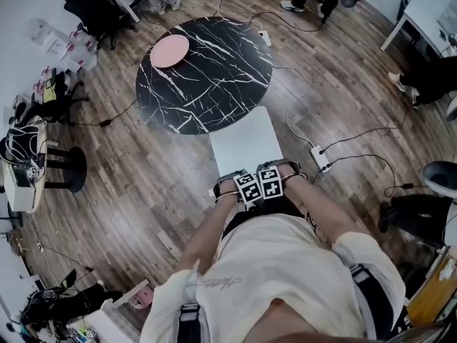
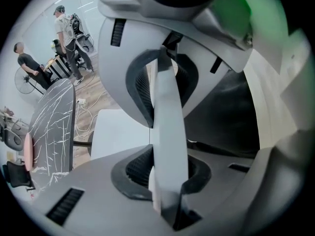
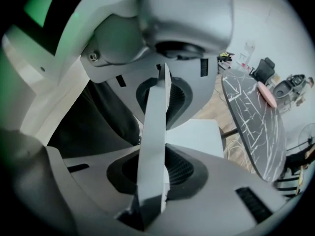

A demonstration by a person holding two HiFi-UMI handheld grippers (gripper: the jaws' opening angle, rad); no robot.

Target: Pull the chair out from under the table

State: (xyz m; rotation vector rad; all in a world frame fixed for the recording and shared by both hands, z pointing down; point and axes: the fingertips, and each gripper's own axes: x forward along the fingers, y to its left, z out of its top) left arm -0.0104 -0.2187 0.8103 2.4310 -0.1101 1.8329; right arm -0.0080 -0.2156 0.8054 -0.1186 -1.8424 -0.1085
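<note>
A white chair stands at the near edge of the round black marble table, its seat mostly out from under the top. Both grippers sit side by side on the top edge of the chair back, pointing steeply down. My left gripper is shut on the white chair back, which runs as a flat strip between its pads. My right gripper is shut on the same chair back. The seat shows beyond the jaws in both gripper views.
A pink plate lies on the table's far left. A power strip and cables trail on the wood floor right of the chair. A black stool and cluttered shelf stand at left. People stand beyond the table.
</note>
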